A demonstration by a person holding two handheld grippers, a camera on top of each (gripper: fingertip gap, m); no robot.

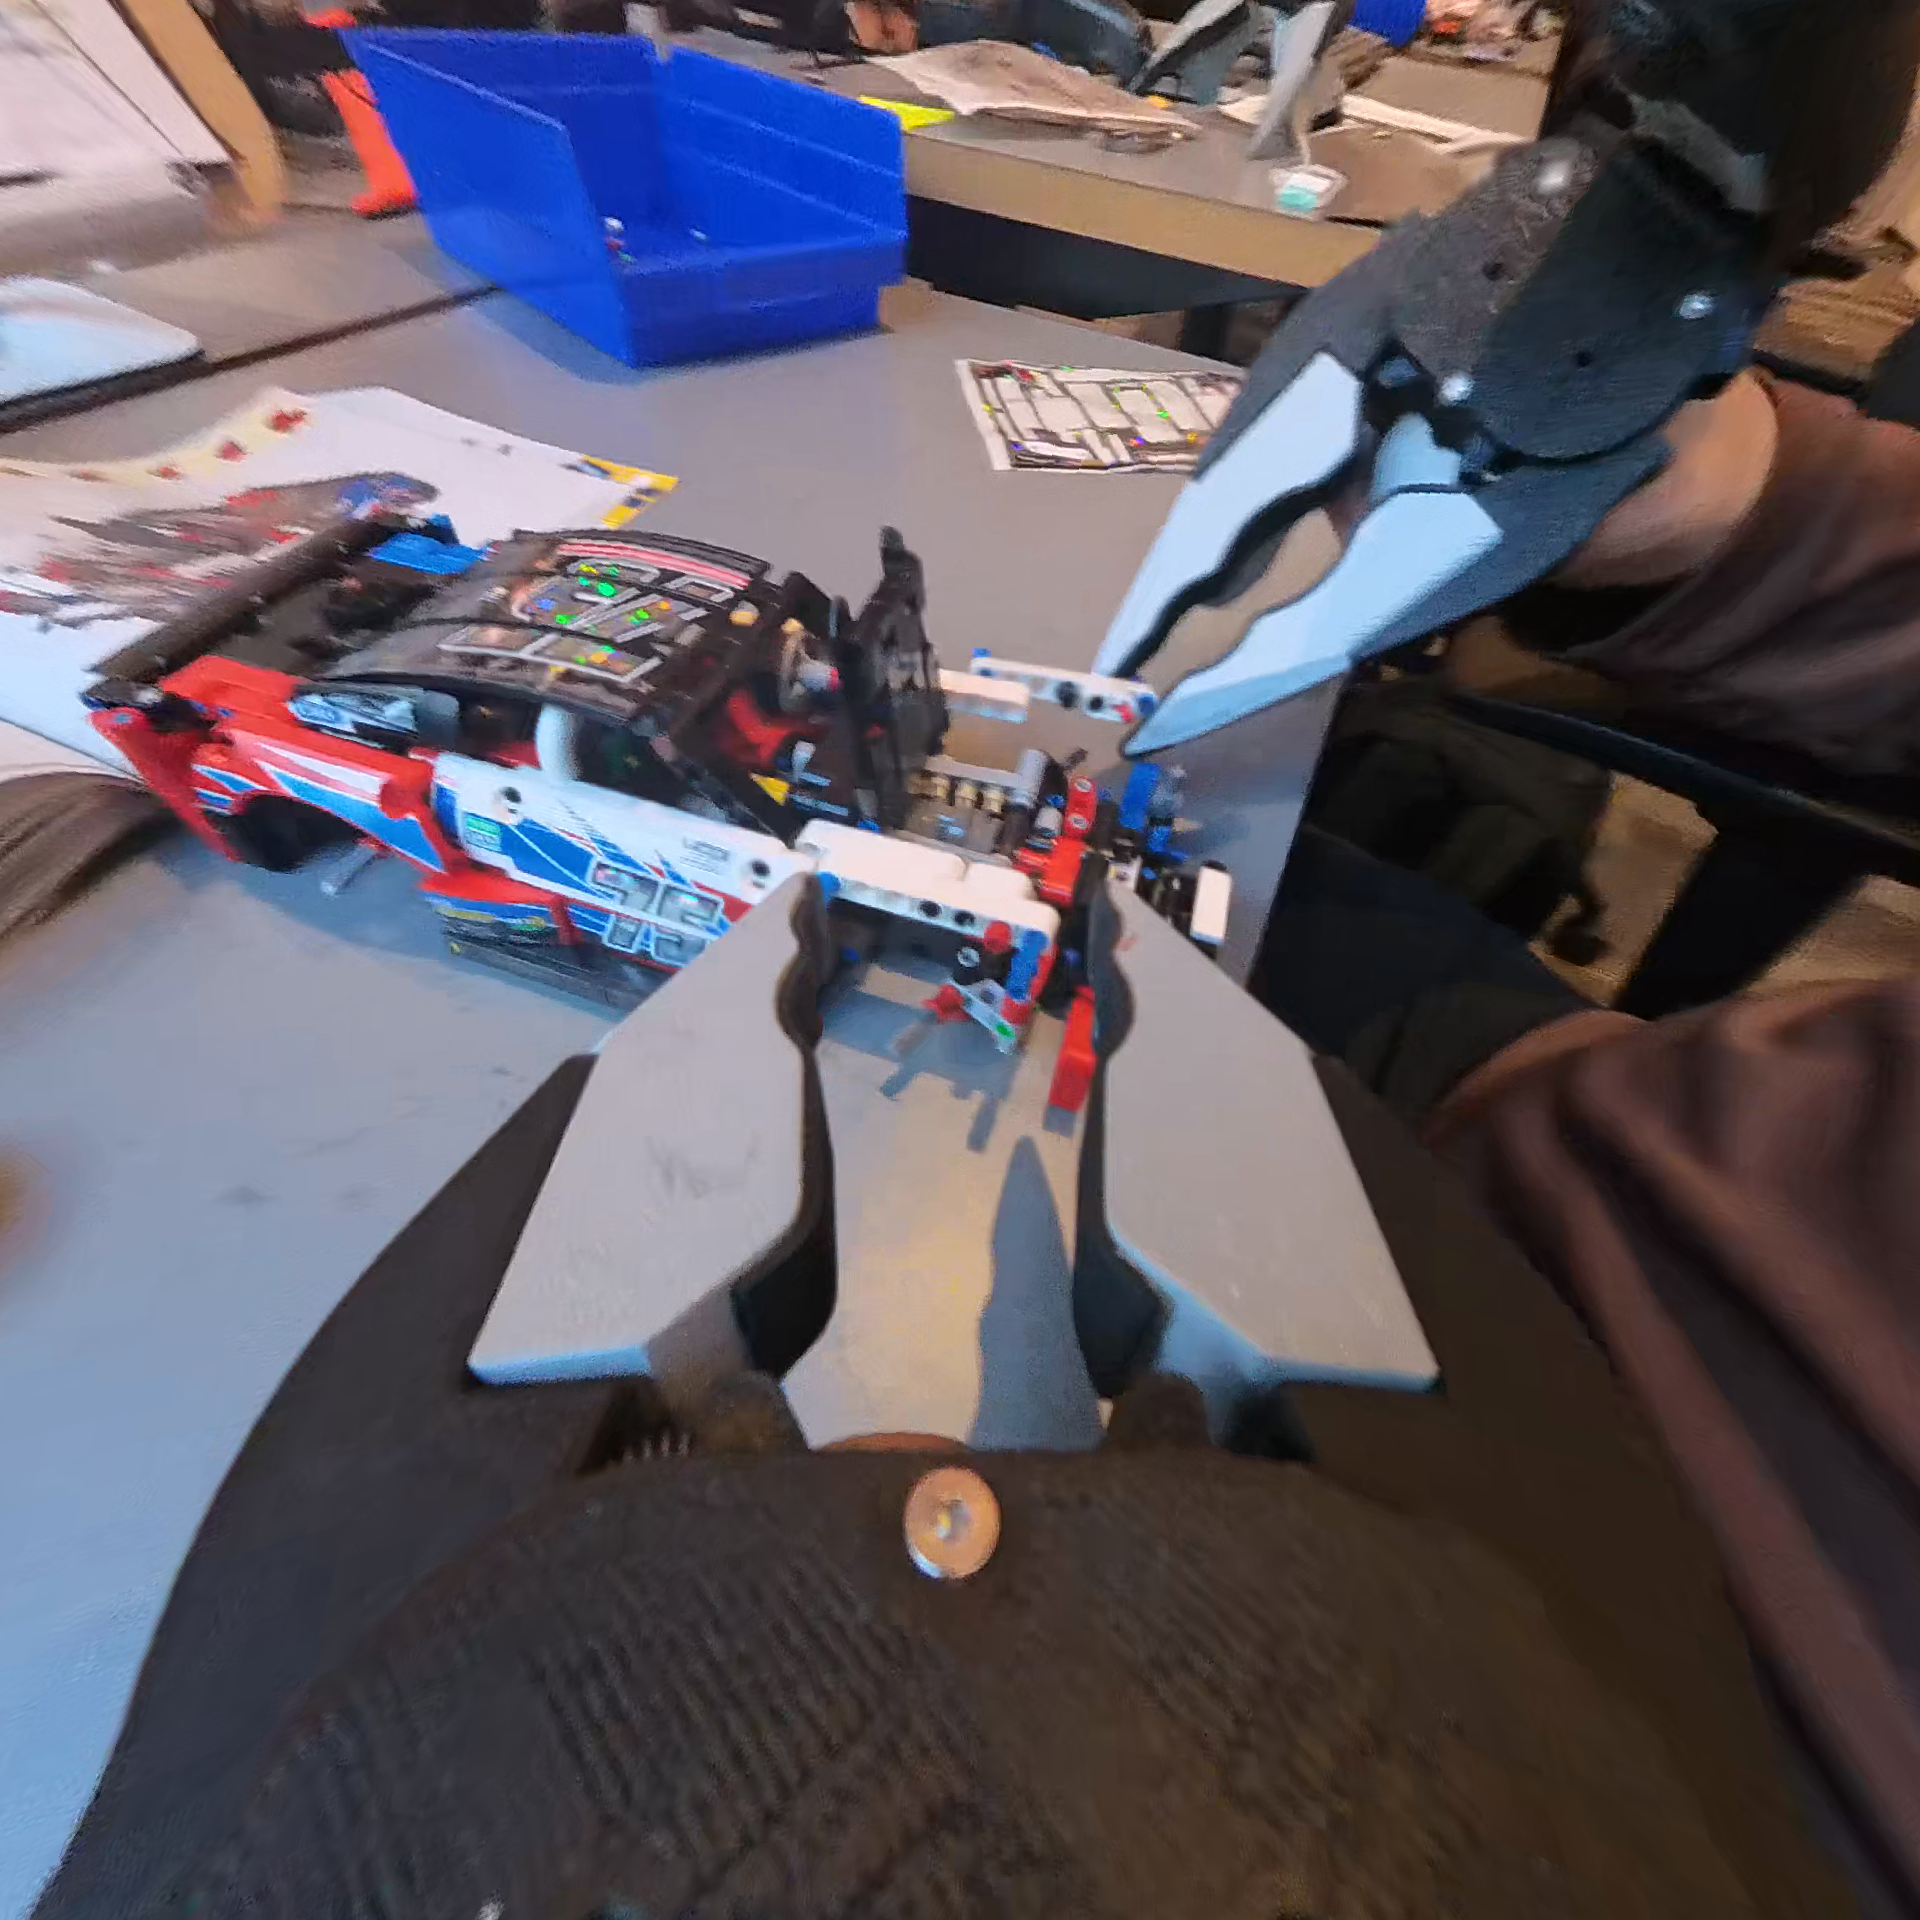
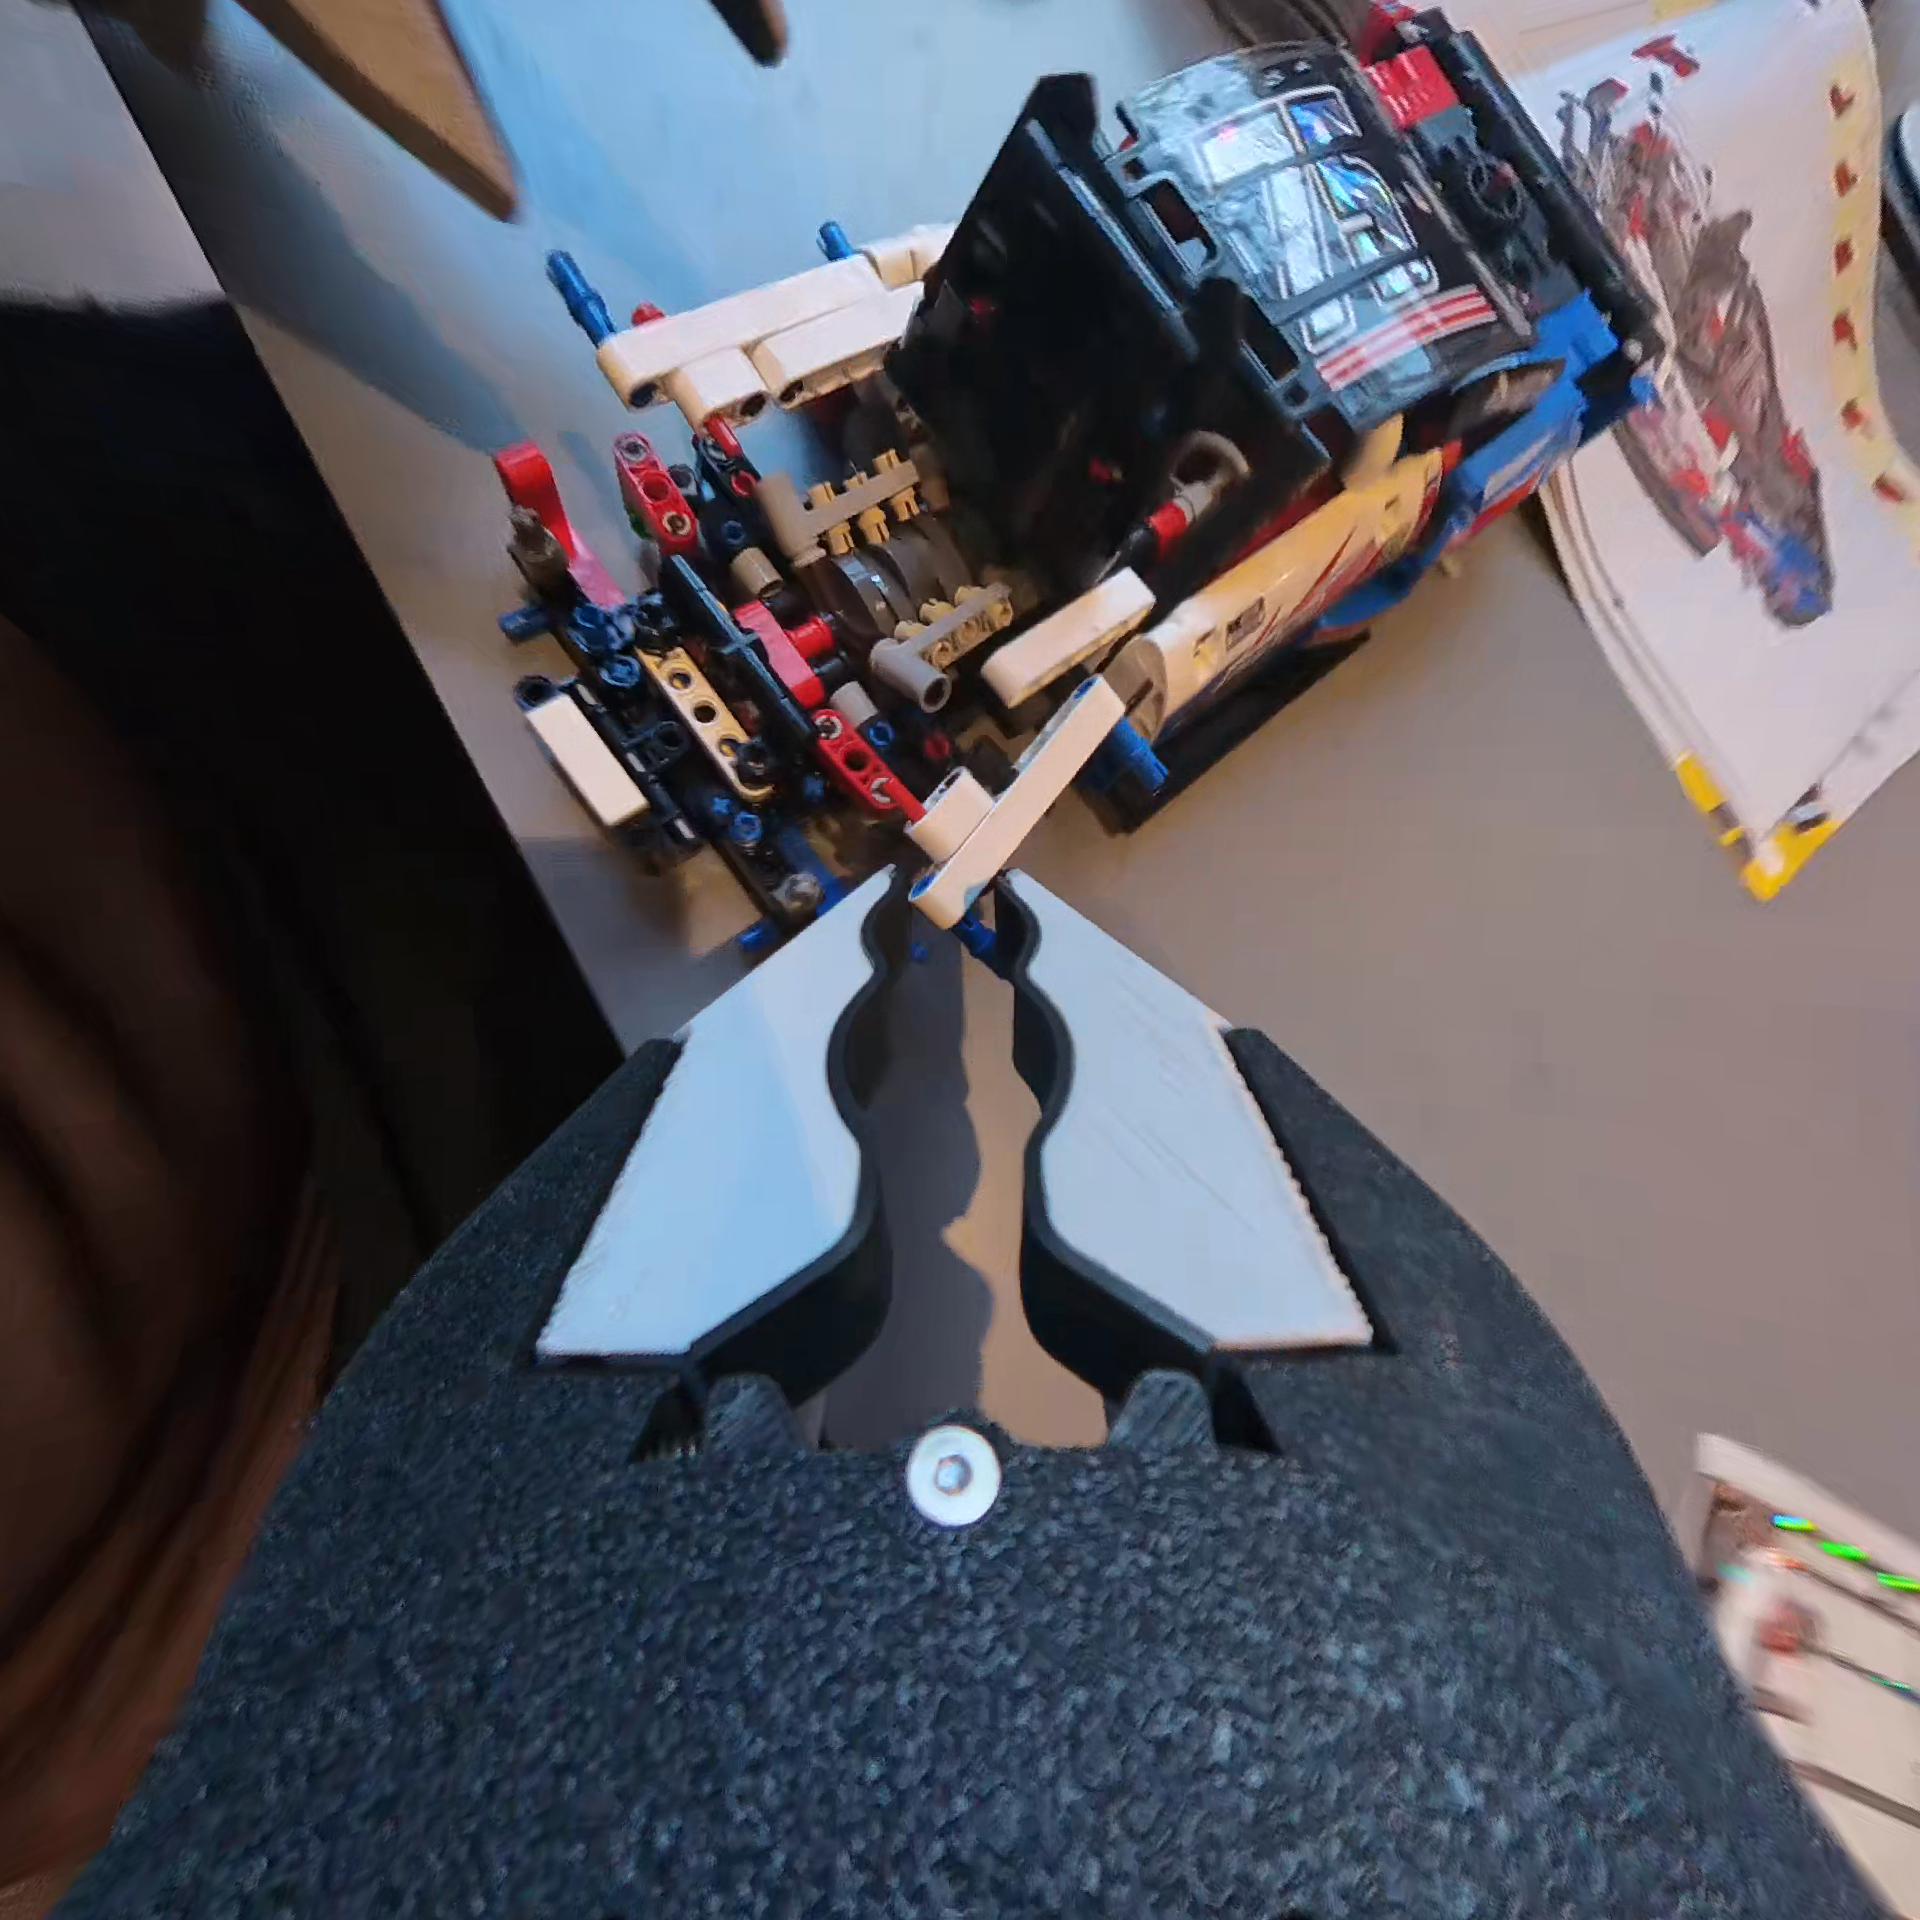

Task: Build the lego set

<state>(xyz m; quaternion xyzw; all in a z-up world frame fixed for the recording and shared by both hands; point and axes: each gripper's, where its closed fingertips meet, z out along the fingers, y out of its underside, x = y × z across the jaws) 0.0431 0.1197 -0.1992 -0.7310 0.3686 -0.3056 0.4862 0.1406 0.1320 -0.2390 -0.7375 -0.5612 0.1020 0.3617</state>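
Lego car (image 1: 499,769) sits on the grey table (image 1: 260,1091), body mostly done, front end bare w/ exposed frame right at the table edge. Instruction booklet (image 1: 343,457) lies behind it, blue bin (image 1: 665,208) further back, sticker sheet (image 1: 1091,416) off to the side.

Left gripper (image 1: 951,935): spread, jaws straddling the white beam section (image 1: 935,894) on the near front side. Looks like contact on both sides, but blur there so can't confirm it's actually bracing.

Right gripper (image 2: 945,899): jaws narrow but not pressed together, tips at the end of a white liftarm (image 2: 1023,800) that angles off the chassis w/ a blue pin (image 2: 971,930) under it. Prob a light pinch on that beam end; the gap at the tips makes it hard to call.

Judgement: fitting/seating the front white beams.

Risks:
- Car nose is at the table edge. A push from the right w/o the left bracing could shove it off.
- Liftarm is held at its very tip, so it could pivot or slip and the pin miss its hole.
- Too much force may pop the loose red parts (image 2: 535,499) or nearby front pieces.
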